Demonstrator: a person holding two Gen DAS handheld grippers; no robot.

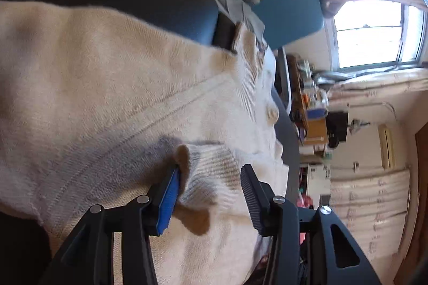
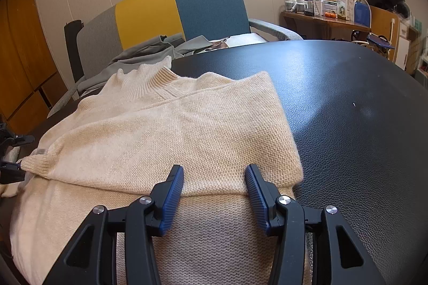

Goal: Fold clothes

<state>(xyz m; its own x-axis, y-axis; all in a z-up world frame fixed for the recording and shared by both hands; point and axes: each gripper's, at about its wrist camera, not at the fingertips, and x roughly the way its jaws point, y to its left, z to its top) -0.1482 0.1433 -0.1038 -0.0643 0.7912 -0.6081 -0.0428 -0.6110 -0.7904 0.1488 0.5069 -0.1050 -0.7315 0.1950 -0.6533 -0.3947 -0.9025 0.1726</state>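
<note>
A cream knit sweater [image 2: 171,129] lies on the black table [image 2: 347,111], its right sleeve folded across the body, collar toward the far edge. My right gripper [image 2: 214,175] is open just above the folded edge, holding nothing. My left gripper [image 1: 211,172] is open around the ribbed cuff [image 1: 208,164] of the sweater's [image 1: 107,87] sleeve; the cuff lies between the fingers against the blue pad [image 1: 168,202]. In the right wrist view the left gripper's fingers [image 2: 10,168] show at the far left by the cuff [image 2: 34,164].
A grey garment [image 2: 149,49] lies beyond the sweater on a grey, yellow and teal sofa [image 2: 187,9]. The table's bare black top stretches right of the sweater. A cluttered wooden shelf [image 2: 326,17] stands at the back right under the window.
</note>
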